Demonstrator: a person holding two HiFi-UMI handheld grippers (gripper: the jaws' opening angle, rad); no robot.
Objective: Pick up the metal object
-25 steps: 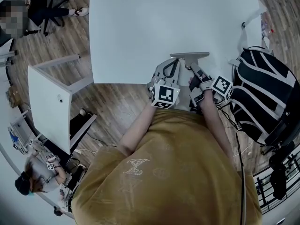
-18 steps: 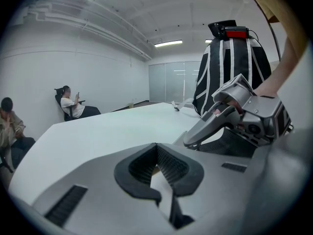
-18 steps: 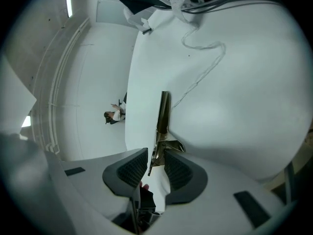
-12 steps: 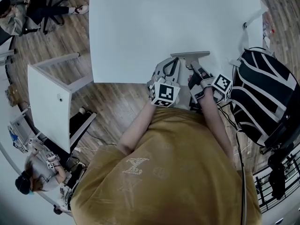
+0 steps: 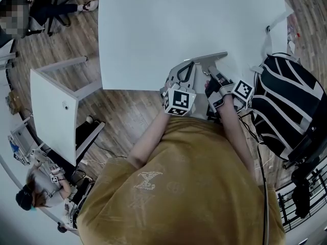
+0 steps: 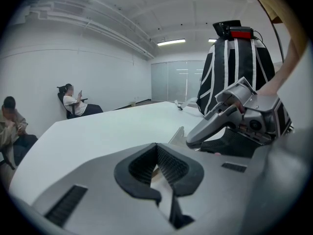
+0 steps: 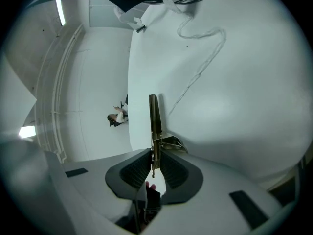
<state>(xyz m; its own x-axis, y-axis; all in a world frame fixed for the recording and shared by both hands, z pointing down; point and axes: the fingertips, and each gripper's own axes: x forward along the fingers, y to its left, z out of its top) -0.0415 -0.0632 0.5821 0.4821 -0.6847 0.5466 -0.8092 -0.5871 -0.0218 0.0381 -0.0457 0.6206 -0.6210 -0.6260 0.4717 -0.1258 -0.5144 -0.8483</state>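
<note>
Gripping step underway: R gripper (image 7: 155,156) jaws, just now closing, pinch the thin metal bracket (image 7: 154,116) edge-on. Nxt: lift it clear of white table (image 5: 153,29). L gripper (image 6: 157,155) pressed together, idle.

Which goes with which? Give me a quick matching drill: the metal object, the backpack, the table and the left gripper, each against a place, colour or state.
1. metal object
2. backpack
3. table
4. left gripper

A. white top
B. black with white stripes
C. empty, beside the right gripper
D. clamped in the right gripper

Pairs: 1-D, 2-B, 3-A, 4-C.
The right gripper's jaws have just been closing, with the metal object between them.
</note>
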